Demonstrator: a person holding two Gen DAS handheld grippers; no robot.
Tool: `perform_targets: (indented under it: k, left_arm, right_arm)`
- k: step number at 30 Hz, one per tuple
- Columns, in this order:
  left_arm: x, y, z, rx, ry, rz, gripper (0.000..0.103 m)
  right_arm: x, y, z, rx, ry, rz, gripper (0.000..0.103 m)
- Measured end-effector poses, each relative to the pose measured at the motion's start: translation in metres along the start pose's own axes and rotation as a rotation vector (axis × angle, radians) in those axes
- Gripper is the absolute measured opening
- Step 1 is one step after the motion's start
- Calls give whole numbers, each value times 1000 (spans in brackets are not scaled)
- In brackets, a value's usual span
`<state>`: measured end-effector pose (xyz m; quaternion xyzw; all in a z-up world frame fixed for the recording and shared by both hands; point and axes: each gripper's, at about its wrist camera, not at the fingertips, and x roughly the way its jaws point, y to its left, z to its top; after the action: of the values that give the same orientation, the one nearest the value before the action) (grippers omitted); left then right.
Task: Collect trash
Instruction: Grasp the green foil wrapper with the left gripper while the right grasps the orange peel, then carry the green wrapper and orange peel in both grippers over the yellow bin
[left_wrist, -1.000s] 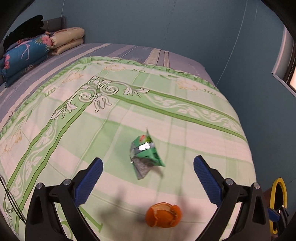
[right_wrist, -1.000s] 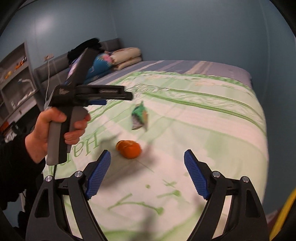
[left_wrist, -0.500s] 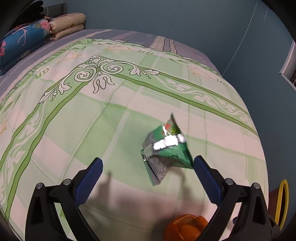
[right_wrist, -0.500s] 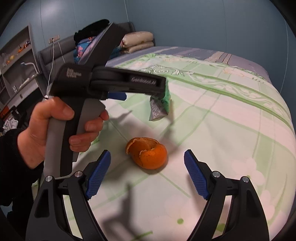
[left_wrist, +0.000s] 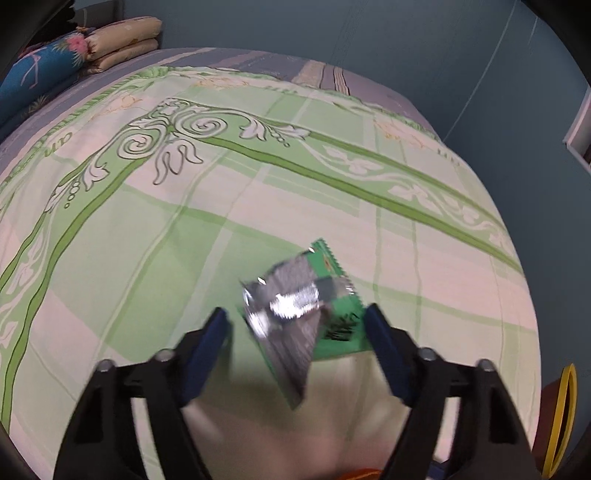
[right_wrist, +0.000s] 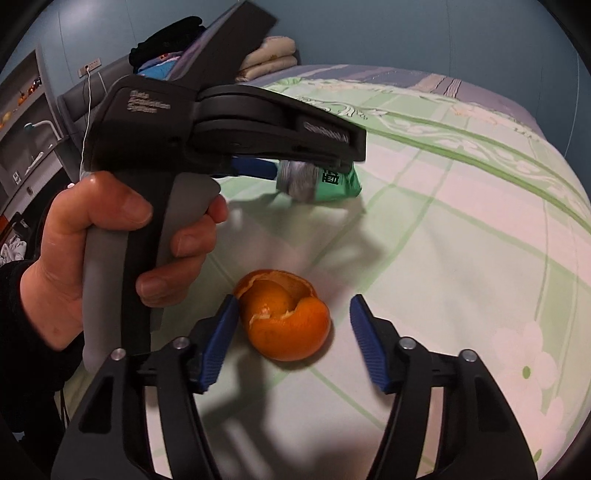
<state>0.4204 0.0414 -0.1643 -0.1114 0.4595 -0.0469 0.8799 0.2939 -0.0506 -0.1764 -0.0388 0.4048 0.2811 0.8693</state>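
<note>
Shiny crinkled foil wrapper (left_wrist: 295, 306)

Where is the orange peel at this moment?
The orange peel lies on the bedspread between the open right gripper's fingers, nearer than the green wrapper.

Open bedspread (left_wrist: 184, 258) around wrapper (left_wrist: 306, 314)

Left gripper (right_wrist: 314, 162) hides the wrapper's (right_wrist: 328, 184) top (fingers blurred).
</note>
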Motion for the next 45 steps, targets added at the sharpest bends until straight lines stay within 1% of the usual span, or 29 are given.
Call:
perform_targets:
  k: [1, 3, 4, 6, 7, 8, 11, 16, 27, 33, 37, 43, 45]
  left_arm:
    - [3, -2, 0, 10, 12, -2, 51]
    - [4, -4, 0, 12, 11, -7, 46]
    - [3, -5, 0, 10, 9, -17, 38]
    - [2, -5, 1, 10, 10, -30, 34]
    - [1, -6, 1, 16, 8, -29, 30]
    - [0, -6, 1, 22, 9, -28, 20]
    - [-4, -3, 1, 14, 14, -43, 20]
    - [-23, -2, 3, 12, -21, -57, 19]
    - [-76, -2, -7, 29, -85, -53, 19]
    - [-102, -6, -25, 30, -102, -57, 19]
    - [-120, -14, -42, 48, -111, -54, 19]
    - [-154, -35, -65, 87, -141, -95, 19]
    - [-165, -45, -72, 102, -150, -95, 19]
  right_arm:
    - [0, 0, 0, 1, 1, 6, 49]
    - [0, 2, 0, 2, -1, 5, 43]
    - [0, 3, 1, 2, -2, 8, 40]
    - [-1, 3, -1, -2, -4, 7, 37]
    - [-2, 3, -1, -1, -4, 8, 35]
    - [-3, 3, -2, 1, -4, 8, 35]
    - [-5, 3, -1, -1, -3, 6, 32]
    - [-15, -3, -2, 30, 1, 16, 31]
    - [-63, -12, 2, 49, -46, 7, 30]
    - [-86, -9, -6, 58, -58, -11, 30]
    - [-103, -7, -10, 62, -73, -23, 29]
    - [-147, -11, -26, 69, -128, -42, 29]
    - [-160, -11, -30, 77, -144, -51, 30]
